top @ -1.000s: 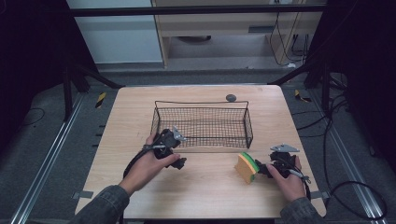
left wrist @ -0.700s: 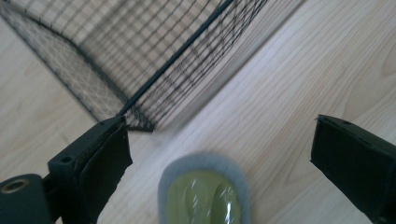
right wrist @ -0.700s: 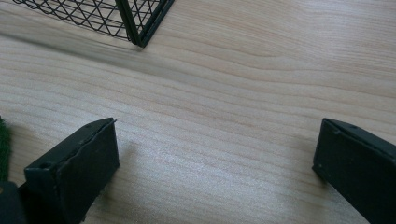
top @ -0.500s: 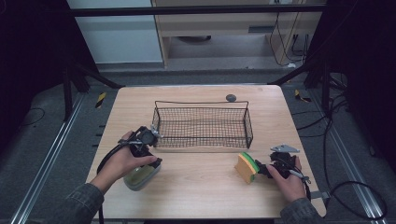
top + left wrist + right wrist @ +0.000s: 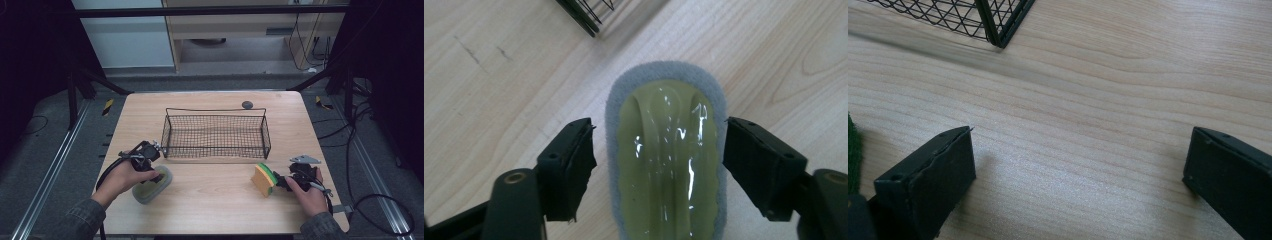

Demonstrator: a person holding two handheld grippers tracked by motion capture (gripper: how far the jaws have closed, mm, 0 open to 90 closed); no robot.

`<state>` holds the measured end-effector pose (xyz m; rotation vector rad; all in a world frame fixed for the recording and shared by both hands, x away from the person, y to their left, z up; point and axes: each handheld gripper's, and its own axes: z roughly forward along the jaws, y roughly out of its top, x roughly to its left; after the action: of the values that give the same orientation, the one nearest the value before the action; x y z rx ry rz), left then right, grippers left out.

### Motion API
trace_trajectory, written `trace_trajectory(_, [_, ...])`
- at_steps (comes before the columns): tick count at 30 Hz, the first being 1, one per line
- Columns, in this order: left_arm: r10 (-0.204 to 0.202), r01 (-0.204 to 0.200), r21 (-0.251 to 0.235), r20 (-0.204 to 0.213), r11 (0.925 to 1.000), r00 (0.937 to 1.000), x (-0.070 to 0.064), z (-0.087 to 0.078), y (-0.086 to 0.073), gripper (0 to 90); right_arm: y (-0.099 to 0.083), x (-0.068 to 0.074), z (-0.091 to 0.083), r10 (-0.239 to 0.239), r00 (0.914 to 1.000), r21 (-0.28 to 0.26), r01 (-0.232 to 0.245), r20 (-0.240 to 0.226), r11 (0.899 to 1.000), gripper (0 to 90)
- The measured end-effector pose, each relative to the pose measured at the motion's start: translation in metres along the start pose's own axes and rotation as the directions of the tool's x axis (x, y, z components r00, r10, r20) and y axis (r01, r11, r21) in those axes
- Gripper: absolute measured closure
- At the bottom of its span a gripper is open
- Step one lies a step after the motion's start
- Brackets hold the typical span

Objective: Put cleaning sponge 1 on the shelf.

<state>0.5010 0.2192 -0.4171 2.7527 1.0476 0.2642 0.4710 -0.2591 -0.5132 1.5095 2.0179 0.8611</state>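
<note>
A grey scrubbing pad with a glossy yellow-green top (image 5: 151, 186) (image 5: 669, 160) lies flat on the wooden table (image 5: 210, 200), in front of the basket's left corner. My left gripper (image 5: 155, 175) (image 5: 659, 165) is open, one jaw on each side of the pad, with a small gap at the left jaw. A yellow and green sponge (image 5: 264, 179) stands on edge at the front right. My right gripper (image 5: 282, 181) (image 5: 1078, 175) is open just right of the sponge, with bare wood between its jaws. The sponge's green edge (image 5: 853, 150) shows at the far left of the right gripper view.
A black wire basket (image 5: 216, 135) stands in the middle of the table, with nothing in it; its corner (image 5: 998, 25) is close ahead of the right gripper. A small dark round object (image 5: 247, 104) lies behind the basket. Metal rails and cables run beside the table.
My left gripper moved left and toward the front, away from the basket's front left corner. The scrubbing pad now lies on the table between its jaws. The right gripper and sponge stayed put.
</note>
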Motion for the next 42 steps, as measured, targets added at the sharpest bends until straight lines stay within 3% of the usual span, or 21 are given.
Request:
trace_trajectory(4, [0.012, -0.012, 0.013, 0.008, 0.9998, 0.9999, -0.001, 0.003, -0.002, 36.2, 0.000, 0.000, 0.000, 0.000, 1.0000, 0.000, 0.000, 0.000, 1.000, 0.4])
trace_trajectory(17, [-0.030, 0.030, 0.015, 0.036, 0.9994, 0.9989, 0.008, 0.012, -0.008, 50.2, 0.000, 0.000, 0.000, 0.000, 1.0000, 0.000, 0.000, -0.001, 1.000, 0.4])
trace_trajectory(25, [-0.012, 0.010, 0.036, 0.059, 0.9993, 0.9982, 0.007, 0.014, -0.008, 58.3, 0.000, 0.000, 0.000, -0.001, 1.0000, 0.000, 0.001, -0.001, 1.000, 0.4])
trace_trajectory(28, [0.005, -0.008, 0.039, 0.077, 0.9992, 0.9970, 0.006, 0.015, -0.008, 67.0, 0.000, 0.000, 0.000, -0.001, 1.0000, 0.000, 0.001, -0.001, 1.000, 0.4])
trace_trajectory(36, [0.039, -0.037, -0.027, 0.059, 0.9989, 0.9975, 0.007, 0.001, -0.015, 70.0, 0.000, 0.000, 0.000, -0.001, 1.0000, 0.000, 0.001, -0.001, 1.000, 0.4])
trace_trajectory(42, [0.087, -0.085, -0.094, 0.016, 0.9920, 0.9961, 0.008, -0.018, -0.019, 70.1, 0.000, 0.000, 0.000, 0.000, 1.0000, 0.000, 0.000, -0.001, 1.000, 0.4])
